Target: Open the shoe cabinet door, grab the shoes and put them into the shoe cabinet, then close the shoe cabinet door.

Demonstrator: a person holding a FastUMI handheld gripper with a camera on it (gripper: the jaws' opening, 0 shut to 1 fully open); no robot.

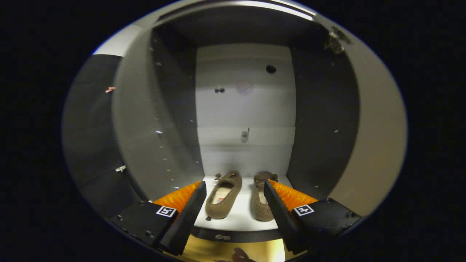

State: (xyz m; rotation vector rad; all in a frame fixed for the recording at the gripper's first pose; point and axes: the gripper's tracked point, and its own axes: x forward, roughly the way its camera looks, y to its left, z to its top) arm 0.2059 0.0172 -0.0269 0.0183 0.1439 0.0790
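Shoes (238, 196) lie side by side on the shoe cabinet (240, 218) floor, long axes toward 12 o'clock, toes inward. My gripper (235, 191) spread wide, empty, flanking them; door open.

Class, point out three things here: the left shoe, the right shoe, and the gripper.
left shoe (223, 196), gripper view, on its open inside.
right shoe (260, 203), gripper view, on its upper beside the finger.
gripper (235, 203), gripper view, midway between its open fingertips.
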